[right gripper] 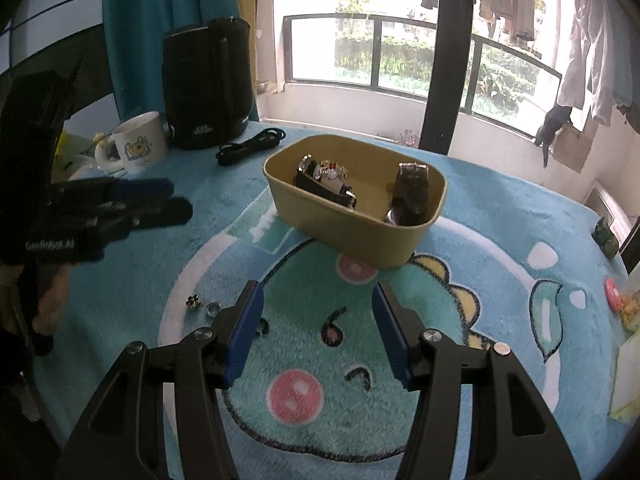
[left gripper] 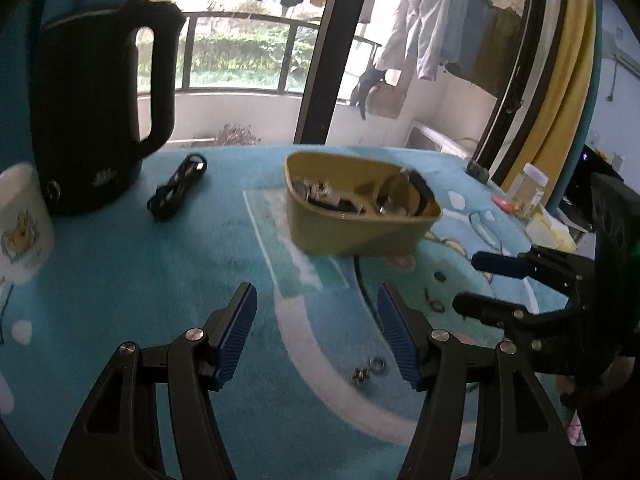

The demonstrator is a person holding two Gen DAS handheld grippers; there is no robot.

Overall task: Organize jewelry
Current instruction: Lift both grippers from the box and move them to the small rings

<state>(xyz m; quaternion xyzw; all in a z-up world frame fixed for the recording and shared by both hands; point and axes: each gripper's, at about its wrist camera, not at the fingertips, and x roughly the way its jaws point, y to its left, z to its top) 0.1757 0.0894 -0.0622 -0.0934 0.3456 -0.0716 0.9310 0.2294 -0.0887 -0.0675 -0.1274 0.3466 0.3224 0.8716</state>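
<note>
Loose jewelry on mat, both tools empty
Left gripper (left gripper: 316,334) and right gripper (right gripper: 316,328) gape, holding nothing; silver ring (right gripper: 213,309) and flower earring (right gripper: 193,301) lie loose near yellow box (right gripper: 400,240). Risk: pads pressing small pieces into plush pile. Open mat around; box wall close ahead

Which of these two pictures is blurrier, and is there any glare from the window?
Left wrist view: smeared by motion, the yellow bin and black kettle soft-edged, the window blown out white. Right wrist view: sharper, the bin's watches readable, though the other gripper is blurred and the glass overexposed. Both bend straight lines, fisheye style.
</note>
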